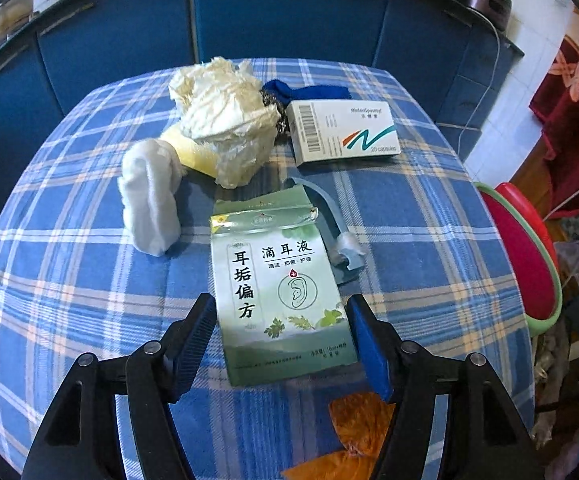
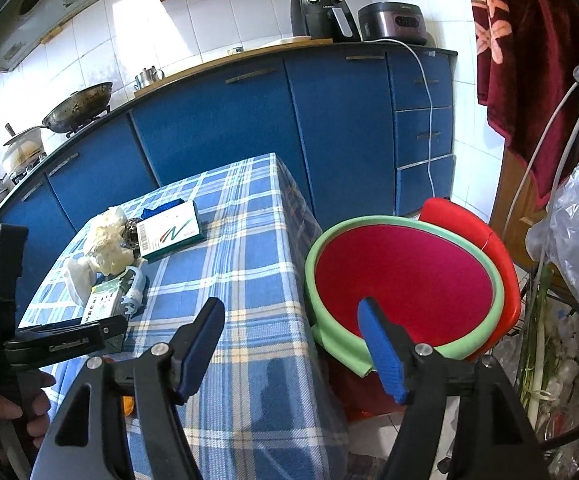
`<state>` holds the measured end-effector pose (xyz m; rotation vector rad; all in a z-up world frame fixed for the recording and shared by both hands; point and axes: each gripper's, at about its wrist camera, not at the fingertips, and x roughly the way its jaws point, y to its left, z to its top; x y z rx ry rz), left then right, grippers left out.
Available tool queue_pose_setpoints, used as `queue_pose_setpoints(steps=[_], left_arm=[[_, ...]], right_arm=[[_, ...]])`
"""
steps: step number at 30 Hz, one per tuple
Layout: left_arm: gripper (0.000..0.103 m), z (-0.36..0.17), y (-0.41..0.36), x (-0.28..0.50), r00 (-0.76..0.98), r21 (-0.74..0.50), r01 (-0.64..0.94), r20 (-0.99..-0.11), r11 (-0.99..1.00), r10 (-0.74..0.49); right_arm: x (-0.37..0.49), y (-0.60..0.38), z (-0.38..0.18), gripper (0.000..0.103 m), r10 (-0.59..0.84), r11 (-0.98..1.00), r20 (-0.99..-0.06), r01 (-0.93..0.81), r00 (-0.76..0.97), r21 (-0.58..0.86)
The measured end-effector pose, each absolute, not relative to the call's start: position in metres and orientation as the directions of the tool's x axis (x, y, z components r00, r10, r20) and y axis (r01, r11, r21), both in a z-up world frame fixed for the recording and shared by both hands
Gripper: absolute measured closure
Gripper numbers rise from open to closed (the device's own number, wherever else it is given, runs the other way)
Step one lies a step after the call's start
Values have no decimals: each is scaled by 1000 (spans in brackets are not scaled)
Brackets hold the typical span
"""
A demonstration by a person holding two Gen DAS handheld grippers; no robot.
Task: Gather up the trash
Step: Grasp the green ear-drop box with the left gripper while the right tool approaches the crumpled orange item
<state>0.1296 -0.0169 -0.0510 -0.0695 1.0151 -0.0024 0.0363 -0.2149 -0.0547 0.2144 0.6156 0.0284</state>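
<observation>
The desk (image 1: 429, 240) wears a cloth with a check pattern in blue, white and pale orange lines. The flat packet (image 1: 277, 292) on it is pale green with black characters and green leaves. Behind the packet, the crumpled paper (image 1: 225, 120) is cream-white, and the box (image 1: 345, 132) is white with a teal and orange stroke. The basin (image 2: 405, 280) beside the desk is red inside with a light green rim. The cabinets (image 2: 249, 128) behind the desk are deep blue.
</observation>
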Motion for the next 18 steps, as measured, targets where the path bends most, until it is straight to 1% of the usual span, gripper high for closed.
queue_pose_setpoints(steps=[3,7,8,11,18], left_arm=[[34,-52,-18,131,539,-47,-27,-842,999,-25],[35,-51,-15,129,551,-68,-21,-833,997,-45],[39,-50,-13,128,555,-76,-22,-830,997,-51],[42,-48,-8,125,568,-95,-20,-820,995,-67],[44,-38,4,111,612,-114,-9,-786,993,-84]], right_arm=[[37,-213,-56,31,93,978,-574,33,813,205],[36,-208,-56,31,100,979,-578,25,810,204],[36,-207,-55,31,103,979,-578,21,809,204],[35,-202,-55,31,112,979,-579,10,808,203],[31,-192,-53,31,130,980,-578,-14,806,200]])
